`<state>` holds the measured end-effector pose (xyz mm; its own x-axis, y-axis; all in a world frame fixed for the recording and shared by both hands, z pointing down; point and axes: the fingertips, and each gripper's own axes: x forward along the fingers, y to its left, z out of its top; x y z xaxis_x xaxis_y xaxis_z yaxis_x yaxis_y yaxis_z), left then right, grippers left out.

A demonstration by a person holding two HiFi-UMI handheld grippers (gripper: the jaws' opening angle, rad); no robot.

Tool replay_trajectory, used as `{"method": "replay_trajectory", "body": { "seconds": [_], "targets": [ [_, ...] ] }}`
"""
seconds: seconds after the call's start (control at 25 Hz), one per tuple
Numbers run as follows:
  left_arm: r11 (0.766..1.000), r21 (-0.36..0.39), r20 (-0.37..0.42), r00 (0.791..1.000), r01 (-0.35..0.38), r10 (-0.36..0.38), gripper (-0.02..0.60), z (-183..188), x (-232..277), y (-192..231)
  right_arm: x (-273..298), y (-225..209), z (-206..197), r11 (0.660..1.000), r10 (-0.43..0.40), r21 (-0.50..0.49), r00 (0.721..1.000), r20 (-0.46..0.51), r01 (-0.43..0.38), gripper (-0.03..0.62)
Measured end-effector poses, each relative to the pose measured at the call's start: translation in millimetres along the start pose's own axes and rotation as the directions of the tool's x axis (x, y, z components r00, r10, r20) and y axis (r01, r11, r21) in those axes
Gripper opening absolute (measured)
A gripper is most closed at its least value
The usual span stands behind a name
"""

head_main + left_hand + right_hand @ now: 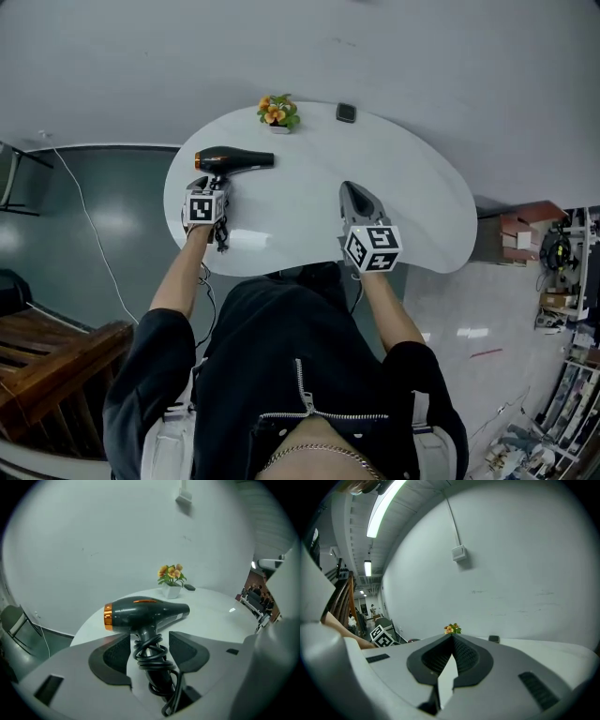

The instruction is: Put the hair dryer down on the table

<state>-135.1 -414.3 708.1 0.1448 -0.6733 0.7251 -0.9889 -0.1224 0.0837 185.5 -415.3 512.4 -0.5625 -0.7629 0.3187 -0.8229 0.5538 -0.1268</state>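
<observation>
The dark grey hair dryer (234, 159) with an orange rear ring lies on its side at the far left of the white table (309, 216), nozzle pointing right. In the left gripper view the hair dryer (145, 613) has its handle, wrapped in black cord, running back between the jaws. My left gripper (214, 181) (150, 639) is open, with a thin gap showing on each side of the handle. My right gripper (354, 192) (452, 637) hovers over the table's middle right, shut and empty.
A small potted flower (278, 112) (171, 581) (452, 629) and a small dark device (346, 112) (189, 587) stand at the table's far edge by the wall. A wooden bench (47, 356) is at the left and boxes (520, 230) at the right.
</observation>
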Motion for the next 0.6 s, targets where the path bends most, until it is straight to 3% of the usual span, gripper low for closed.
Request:
{"method": "replay_trajectory", "body": {
  "seconds": [0.28, 0.48, 0.6],
  "targets": [
    [0.997, 0.080, 0.136, 0.991, -0.014, 0.003, 0.058, 26, -44, -6, 27, 23, 8, 0.997, 0.077, -0.027, 0.997, 0.005, -0.077, 0.005],
    [0.994, 0.106, 0.228, 0.974, -0.018, -0.007, 0.028, 51, -74, -14, 41, 37, 15, 0.992, 0.116, -0.047, 0.993, 0.010, -0.115, 0.003],
    [0.993, 0.112, 0.315, 0.949, -0.031, -0.005, 0.023, 74, -95, -18, 47, 43, 18, 0.988, 0.136, -0.073, 0.991, 0.014, -0.134, 0.003]
  ]
}}
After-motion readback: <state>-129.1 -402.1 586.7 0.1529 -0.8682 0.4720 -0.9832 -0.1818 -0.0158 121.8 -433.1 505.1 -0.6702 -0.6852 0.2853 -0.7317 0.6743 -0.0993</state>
